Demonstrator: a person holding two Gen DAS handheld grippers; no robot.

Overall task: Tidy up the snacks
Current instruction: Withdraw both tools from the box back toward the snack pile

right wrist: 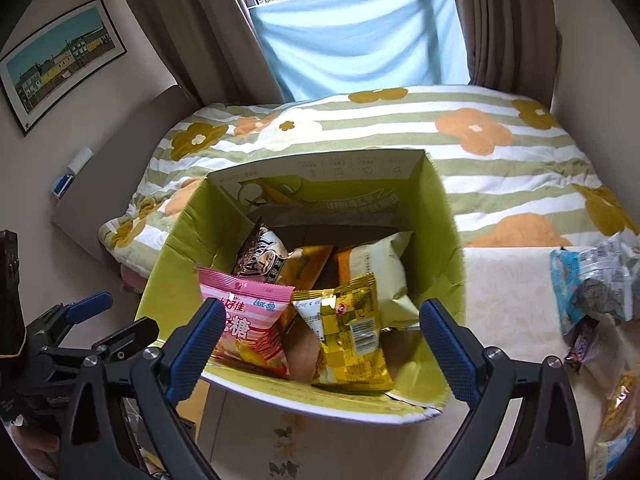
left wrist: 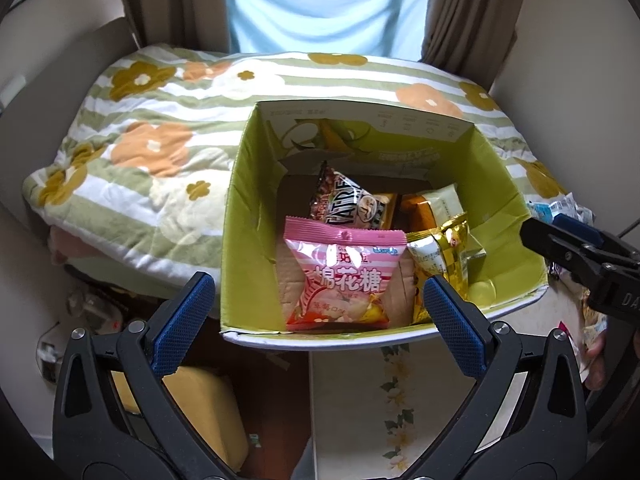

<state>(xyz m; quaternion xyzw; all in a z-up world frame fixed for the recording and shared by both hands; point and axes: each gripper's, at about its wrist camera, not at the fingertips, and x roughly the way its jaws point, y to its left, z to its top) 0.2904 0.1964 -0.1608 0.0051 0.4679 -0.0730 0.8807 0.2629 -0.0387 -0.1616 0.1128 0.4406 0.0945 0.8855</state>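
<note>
My left tongs (left wrist: 316, 304) wide, empty; right tongs (right wrist: 322, 338) wide, empty, above green box (right wrist: 448, 240). Pink bag (left wrist: 340, 276) and gold bag (right wrist: 350, 340) inside box (upright, near front wall). More snacks (right wrist: 592, 284) wait on table (right wrist: 512, 304) right of box; flowered quilt (left wrist: 140, 140) behind.

A green-striped quilt with orange flowers (right wrist: 400, 128) covers the bed. Behind the quilt hang a pale blue cloth (right wrist: 360, 40) and brown curtains (right wrist: 500, 20). A framed picture of houses (right wrist: 60, 60) hangs left of it.

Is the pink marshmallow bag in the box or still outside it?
In. The pink marshmallow bag stands inside the green box, leaning against its near wall beside the gold packet; no gripper touches it.
</note>
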